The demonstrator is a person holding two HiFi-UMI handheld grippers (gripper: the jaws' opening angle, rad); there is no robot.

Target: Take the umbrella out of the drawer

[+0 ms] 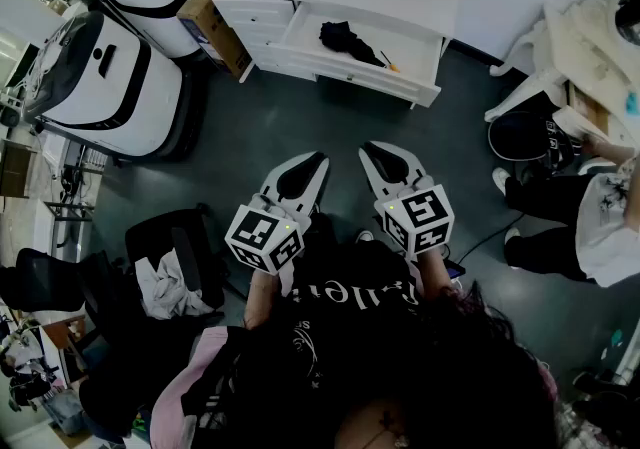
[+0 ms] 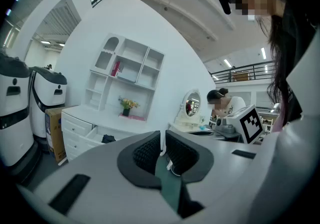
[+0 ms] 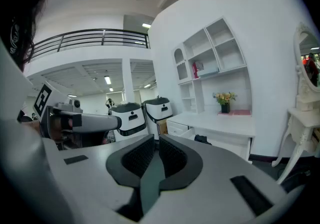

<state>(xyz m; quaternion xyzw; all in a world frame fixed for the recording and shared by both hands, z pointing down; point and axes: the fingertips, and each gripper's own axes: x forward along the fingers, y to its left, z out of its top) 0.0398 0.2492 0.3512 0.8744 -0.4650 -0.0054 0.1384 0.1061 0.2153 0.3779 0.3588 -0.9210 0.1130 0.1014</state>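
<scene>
A black folded umbrella [image 1: 348, 40] lies in the open drawer [image 1: 350, 72] of a white dresser at the top of the head view. My left gripper [image 1: 314, 160] and right gripper [image 1: 374, 151] are side by side over the dark floor, well short of the drawer, both pointing towards it. Both are shut with nothing between the pads. In the left gripper view the gripper [image 2: 162, 135] points at the dresser, and the umbrella [image 2: 107, 138] shows as a small dark lump in the drawer. In the right gripper view the gripper [image 3: 156, 140] points left of the umbrella [image 3: 202, 139].
Two white-and-black machines [image 1: 110, 77] and a cardboard box [image 1: 210, 12] stand left of the dresser. A white vanity table [image 1: 590, 37] and a seated person [image 1: 590, 227] are at the right. A black chair with clothes [image 1: 165, 272] is at my left. A shelf unit [image 2: 127, 63] hangs above the dresser.
</scene>
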